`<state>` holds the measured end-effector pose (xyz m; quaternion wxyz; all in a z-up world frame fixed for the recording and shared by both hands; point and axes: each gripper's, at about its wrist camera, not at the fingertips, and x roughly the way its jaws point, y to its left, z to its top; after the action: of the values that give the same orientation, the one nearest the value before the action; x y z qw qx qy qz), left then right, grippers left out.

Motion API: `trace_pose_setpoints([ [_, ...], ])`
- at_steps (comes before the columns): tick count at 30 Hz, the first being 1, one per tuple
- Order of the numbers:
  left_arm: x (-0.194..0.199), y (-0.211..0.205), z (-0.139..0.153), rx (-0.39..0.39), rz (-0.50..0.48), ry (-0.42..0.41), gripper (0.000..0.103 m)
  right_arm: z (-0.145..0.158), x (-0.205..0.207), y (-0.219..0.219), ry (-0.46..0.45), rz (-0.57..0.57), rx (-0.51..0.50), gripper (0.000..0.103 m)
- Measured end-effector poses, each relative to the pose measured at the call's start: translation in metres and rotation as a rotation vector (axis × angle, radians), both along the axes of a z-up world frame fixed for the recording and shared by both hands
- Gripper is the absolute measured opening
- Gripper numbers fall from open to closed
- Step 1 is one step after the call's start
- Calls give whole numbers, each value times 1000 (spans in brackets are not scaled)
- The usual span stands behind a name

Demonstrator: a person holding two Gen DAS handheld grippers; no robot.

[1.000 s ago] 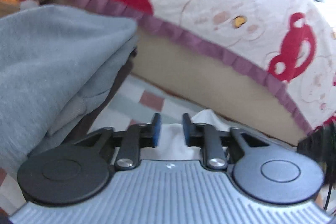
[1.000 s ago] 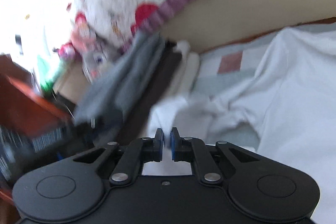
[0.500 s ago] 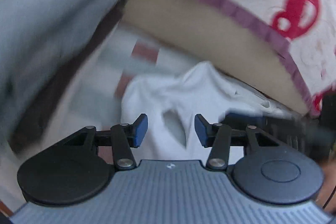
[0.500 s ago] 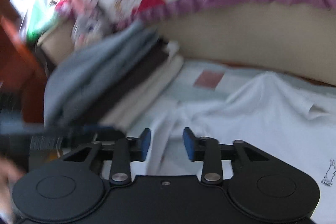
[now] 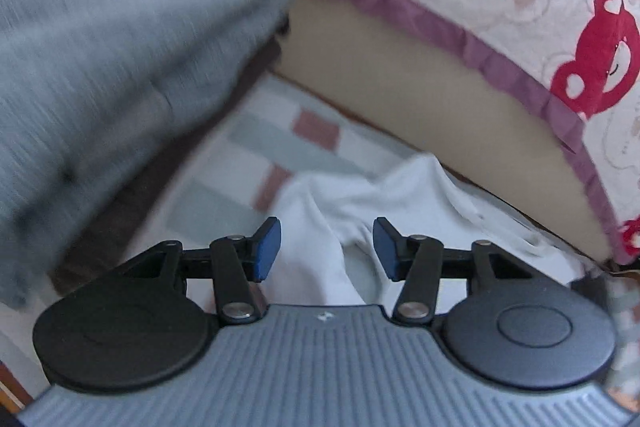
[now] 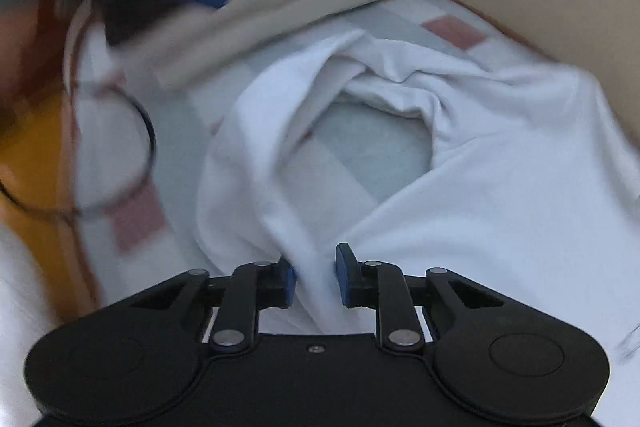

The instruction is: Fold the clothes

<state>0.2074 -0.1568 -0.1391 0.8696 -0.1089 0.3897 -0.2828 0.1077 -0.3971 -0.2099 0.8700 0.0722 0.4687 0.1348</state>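
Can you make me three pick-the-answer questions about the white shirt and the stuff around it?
1. Where does the white shirt lie?
A. on the checked sheet
B. on top of the folded pile
C. on the floor

2. What colour is the top garment of the folded pile?
A. yellow
B. grey
C. green

3. What is between the pads of the right hand-held gripper?
A. nothing
B. a sock
C. a bunch of the white shirt

Answers:
1 A, the shirt is spread over the checked sheet with pink and pale green squares, beside the pile.
2 B, the left wrist view shows a grey knit on top, with dark and cream layers under it.
3 C, white cloth runs between the blue pads, which are closing on it; the left hand-held gripper stands open over the shirt.
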Motion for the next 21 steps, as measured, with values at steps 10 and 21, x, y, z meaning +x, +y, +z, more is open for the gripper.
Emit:
trace_pose_setpoints([
  [10,-16,0,24,-157,-163,-156,53,45,-2,-82,-83,-270,430,5],
  [21,-68,-71,28,63,-508,-293,80,26,-24,-117,31,-534,1041,5],
])
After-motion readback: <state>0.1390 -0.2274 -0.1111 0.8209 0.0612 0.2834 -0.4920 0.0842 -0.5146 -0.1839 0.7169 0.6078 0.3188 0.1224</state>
